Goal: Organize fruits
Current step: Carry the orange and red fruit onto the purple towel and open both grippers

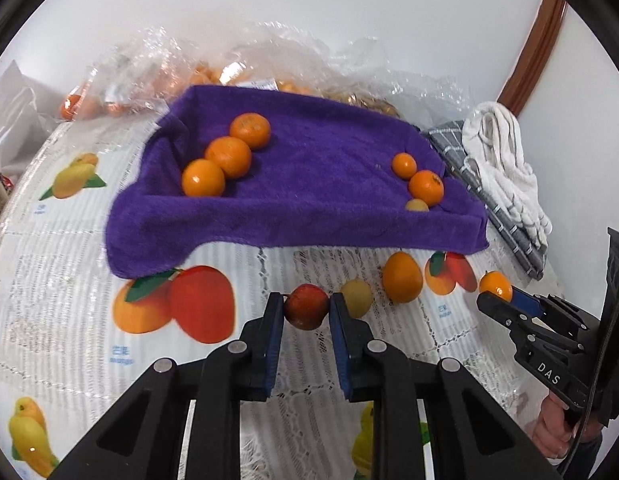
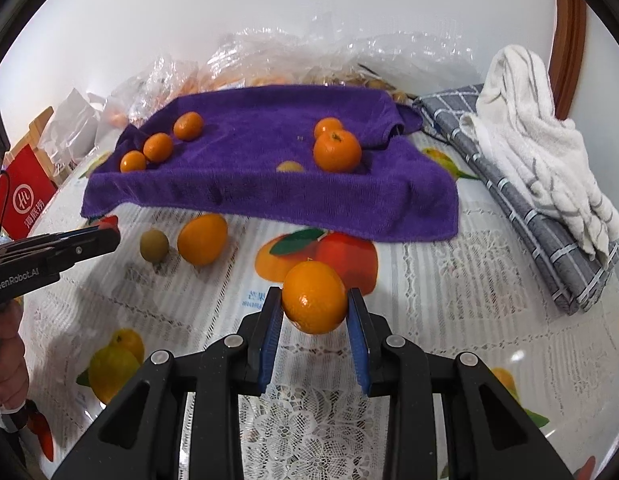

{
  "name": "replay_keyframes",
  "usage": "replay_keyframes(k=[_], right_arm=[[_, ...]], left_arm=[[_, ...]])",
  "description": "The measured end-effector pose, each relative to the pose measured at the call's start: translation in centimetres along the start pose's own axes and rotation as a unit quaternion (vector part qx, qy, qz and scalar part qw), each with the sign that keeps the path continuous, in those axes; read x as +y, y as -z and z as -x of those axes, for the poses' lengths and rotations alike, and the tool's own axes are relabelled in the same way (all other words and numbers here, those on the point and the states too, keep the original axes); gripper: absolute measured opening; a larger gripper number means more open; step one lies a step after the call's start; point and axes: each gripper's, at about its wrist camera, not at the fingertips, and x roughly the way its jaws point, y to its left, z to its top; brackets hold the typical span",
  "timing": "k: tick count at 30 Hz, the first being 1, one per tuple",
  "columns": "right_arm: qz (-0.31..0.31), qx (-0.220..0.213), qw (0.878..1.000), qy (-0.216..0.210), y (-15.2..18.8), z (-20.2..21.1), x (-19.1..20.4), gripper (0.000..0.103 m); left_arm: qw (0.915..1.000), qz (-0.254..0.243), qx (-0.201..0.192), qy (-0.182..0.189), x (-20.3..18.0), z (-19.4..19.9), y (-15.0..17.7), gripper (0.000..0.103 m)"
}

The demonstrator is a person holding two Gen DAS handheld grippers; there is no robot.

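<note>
My left gripper (image 1: 306, 308) is shut on a small red fruit (image 1: 306, 306), held just above the table in front of the purple towel-lined tray (image 1: 309, 216). My right gripper (image 2: 314, 304) is shut on an orange (image 2: 314, 297); it also shows in the left wrist view (image 1: 496, 286). The tray holds three oranges (image 1: 228, 156) at its left and two oranges with a small yellow fruit (image 1: 425, 186) at its right. An orange (image 1: 402, 277) and a small yellow-green fruit (image 1: 357, 297) lie on the table by the tray's front edge.
The table has a fruit-printed lace cloth (image 2: 449, 292). Folded grey and white towels (image 2: 541, 176) lie at the right. Clear plastic bags of fruit (image 1: 237, 68) stand behind the tray against the wall. A red box (image 2: 23, 196) stands at the far left.
</note>
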Motion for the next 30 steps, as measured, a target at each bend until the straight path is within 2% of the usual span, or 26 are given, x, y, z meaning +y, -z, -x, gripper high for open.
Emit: replay_keyframes(k=[16,30], right_arm=[[-0.021,-0.042,0.999,0.000,-4.3,4.3,-0.8,0.032],[-0.025,-0.042,0.999,0.004,-7.9,3.9,-2.3,0.032]], left_arm=[[0.9990,0.016,-0.028,-0.031,0.2,4.7,-2.1,0.022],[0.9975,0.017,-0.045,-0.051,-0.4,5.7,-6.1,0.022]])
